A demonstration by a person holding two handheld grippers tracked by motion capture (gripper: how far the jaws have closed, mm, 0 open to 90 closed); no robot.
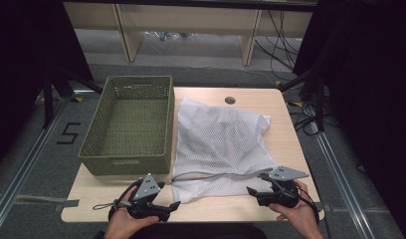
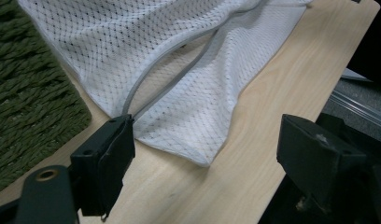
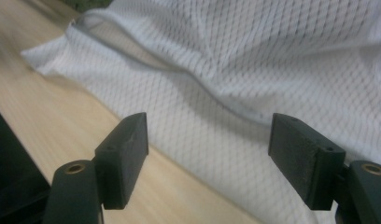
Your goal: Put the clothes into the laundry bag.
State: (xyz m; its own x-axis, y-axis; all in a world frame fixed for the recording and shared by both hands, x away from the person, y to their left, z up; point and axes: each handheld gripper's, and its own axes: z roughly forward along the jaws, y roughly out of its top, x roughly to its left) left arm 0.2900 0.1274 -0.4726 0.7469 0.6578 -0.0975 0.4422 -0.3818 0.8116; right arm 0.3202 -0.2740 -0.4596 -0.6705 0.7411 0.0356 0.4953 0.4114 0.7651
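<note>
On your wooden surface point(image 1: 285, 149), the green woven basket point(image 1: 129, 124) sits at the left, and the white mesh laundry bag point(image 1: 221, 144) lies flat just beside it on the right. Your left claw point(image 1: 175, 205) and right claw point(image 1: 252, 191) sit at the bag's near edge.

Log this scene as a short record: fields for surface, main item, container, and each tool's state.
surface: light wooden table
main item: white mesh laundry bag with a grey zip, lying flat, its near edge towards the person
container: green woven basket, left of the bag, nothing visible inside
left tool: open, at the bag's near left corner
right tool: open, at the bag's near right edge
</note>
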